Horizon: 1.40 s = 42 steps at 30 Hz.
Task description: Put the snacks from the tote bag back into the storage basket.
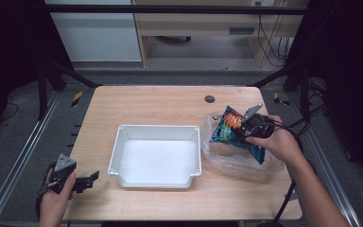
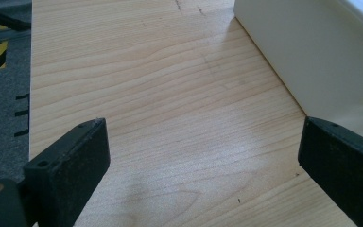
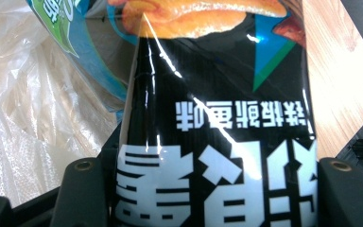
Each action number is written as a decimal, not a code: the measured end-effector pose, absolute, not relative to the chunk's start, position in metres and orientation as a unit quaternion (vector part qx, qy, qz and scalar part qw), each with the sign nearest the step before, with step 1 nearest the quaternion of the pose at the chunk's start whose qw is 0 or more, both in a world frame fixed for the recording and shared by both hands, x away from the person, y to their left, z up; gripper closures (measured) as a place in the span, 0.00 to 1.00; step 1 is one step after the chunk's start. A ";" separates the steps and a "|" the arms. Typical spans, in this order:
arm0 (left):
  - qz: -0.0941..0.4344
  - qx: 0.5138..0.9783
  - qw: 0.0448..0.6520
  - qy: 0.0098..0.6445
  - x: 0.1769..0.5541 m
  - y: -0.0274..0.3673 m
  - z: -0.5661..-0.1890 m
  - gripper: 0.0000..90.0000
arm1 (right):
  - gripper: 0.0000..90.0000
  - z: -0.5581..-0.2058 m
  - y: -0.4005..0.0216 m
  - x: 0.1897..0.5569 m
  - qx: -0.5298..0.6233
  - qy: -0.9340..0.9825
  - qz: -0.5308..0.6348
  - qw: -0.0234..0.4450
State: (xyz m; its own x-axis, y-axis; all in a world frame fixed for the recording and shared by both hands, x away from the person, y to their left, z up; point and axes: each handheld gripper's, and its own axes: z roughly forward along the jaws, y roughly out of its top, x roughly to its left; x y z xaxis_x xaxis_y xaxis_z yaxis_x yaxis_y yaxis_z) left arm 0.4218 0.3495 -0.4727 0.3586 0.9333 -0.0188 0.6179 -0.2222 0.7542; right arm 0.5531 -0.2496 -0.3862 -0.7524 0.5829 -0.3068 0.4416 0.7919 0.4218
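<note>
right claw [image 1: 253, 126] clamped on a glossy black snack packet [image 3: 217, 118] above crinkly clear plastic bag [image 1: 227, 158]; left claw [image 1: 87, 180] apart

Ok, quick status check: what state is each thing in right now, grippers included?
Right gripper: shut on the black snack bag.
Black snack bag: held, partly out of the plastic bag.
Plastic bag: open, crumpled, lying on the table.
Blue snack bag: in the plastic bag.
White tray: upright, empty.
Left gripper: open, holding nothing, beside the tray.
</note>
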 end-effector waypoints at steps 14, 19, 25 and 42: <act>0.228 0.748 0.345 0.519 0.422 0.350 -0.473 0.03 | 0.43 -0.379 -0.256 0.548 0.276 0.919 0.179 0.217; 0.227 0.748 0.346 0.519 0.422 0.349 -0.473 0.03 | 0.43 -0.375 -0.258 0.545 0.278 0.917 0.187 0.218; 0.229 0.747 0.346 0.519 0.422 0.350 -0.473 0.03 | 0.43 -0.368 -0.257 0.538 0.274 0.913 0.202 0.224; 0.230 0.747 0.346 0.520 0.422 0.350 -0.473 0.03 | 0.44 -0.341 -0.234 0.512 0.242 0.910 0.249 0.225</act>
